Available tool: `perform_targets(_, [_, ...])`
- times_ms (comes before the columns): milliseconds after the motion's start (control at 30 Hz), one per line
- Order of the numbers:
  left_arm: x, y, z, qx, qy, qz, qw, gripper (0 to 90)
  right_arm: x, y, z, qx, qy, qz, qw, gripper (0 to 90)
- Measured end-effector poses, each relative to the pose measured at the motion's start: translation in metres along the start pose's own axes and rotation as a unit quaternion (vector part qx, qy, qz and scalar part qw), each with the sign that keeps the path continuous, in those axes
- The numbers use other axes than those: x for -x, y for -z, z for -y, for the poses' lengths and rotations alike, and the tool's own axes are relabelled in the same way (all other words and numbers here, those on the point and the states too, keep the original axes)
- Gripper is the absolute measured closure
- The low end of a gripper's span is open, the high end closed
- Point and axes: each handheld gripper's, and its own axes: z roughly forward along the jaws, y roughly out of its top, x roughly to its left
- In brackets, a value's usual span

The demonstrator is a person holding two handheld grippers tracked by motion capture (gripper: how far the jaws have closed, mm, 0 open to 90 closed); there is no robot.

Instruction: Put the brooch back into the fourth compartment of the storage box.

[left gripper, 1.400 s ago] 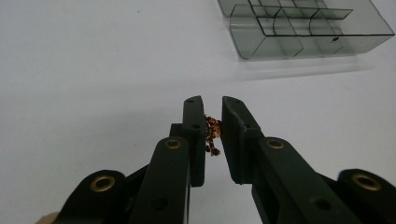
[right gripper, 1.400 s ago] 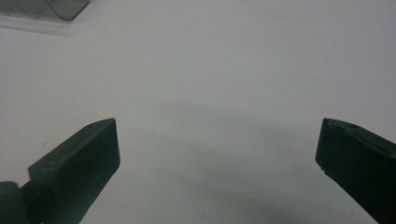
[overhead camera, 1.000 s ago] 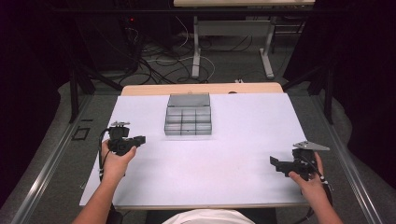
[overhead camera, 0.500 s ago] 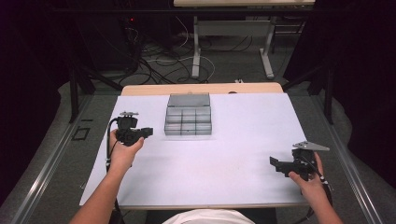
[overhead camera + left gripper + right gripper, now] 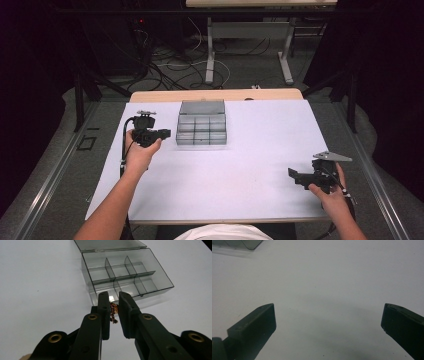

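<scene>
Left of centre in the high view, the left tool (image 5: pixel 165 133) is pinching a trinket (image 5: pixel 113 311), the box (image 5: pixel 201 130) lying just right of it.

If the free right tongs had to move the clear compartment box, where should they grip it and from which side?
Probably the near long wall of the compartment box, approached from above with one jaw inside and one outside. The box sits flat and open, its lid hinged back on the far side, so the thin upright rim is exposed. The right tongs already stand wide open.
</scene>
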Motion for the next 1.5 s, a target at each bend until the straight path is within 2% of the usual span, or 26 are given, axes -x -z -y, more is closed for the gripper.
perform_targets(133, [0.007, -0.003, -0.009, -0.004, -0.010, 0.005, 0.9999, 80.4, -0.001, -0.001, 0.001, 0.002, -0.001, 0.003, 1.0000, 0.0])
perform_targets(200, [0.011, -0.005, -0.012, 0.002, -0.011, 0.004, 0.9999, 80.4, -0.001, -0.001, 0.000, 0.002, -0.003, 0.003, 1.0000, 0.0])
perform_targets(267, [0.013, -0.006, -0.017, -0.004, -0.014, 0.004, 0.9999, 80.4, 0.000, -0.001, 0.000, 0.002, 0.004, 0.002, 1.0000, 0.0])
perform_targets(400, [0.016, -0.011, -0.023, -0.005, -0.016, 0.003, 0.9998, 80.3, 0.000, 0.000, 0.000, -0.001, -0.003, -0.001, 1.0000, 0.0])
perform_targets(467, [0.019, -0.015, -0.028, -0.007, -0.020, 0.005, 0.9998, 80.4, 0.000, -0.001, 0.001, -0.001, 0.002, -0.001, 1.0000, 0.0])
perform_targets(733, [0.026, -0.024, -0.037, 0.000, -0.016, 0.002, 0.9999, 80.4, -0.001, -0.002, 0.000, -0.002, 0.000, -0.003, 1.0000, 0.0])
perform_targets(900, [0.026, -0.031, -0.042, -0.008, -0.018, 0.000, 0.9998, 80.4, 0.000, -0.002, 0.000, -0.002, 0.002, -0.002, 1.0000, 0.0])
perform_targets(1500, [0.020, -0.062, -0.049, -0.027, 0.006, -0.017, 0.9995, 80.3, 0.000, -0.004, 0.001, -0.004, 0.001, -0.002, 1.0000, 0.0])
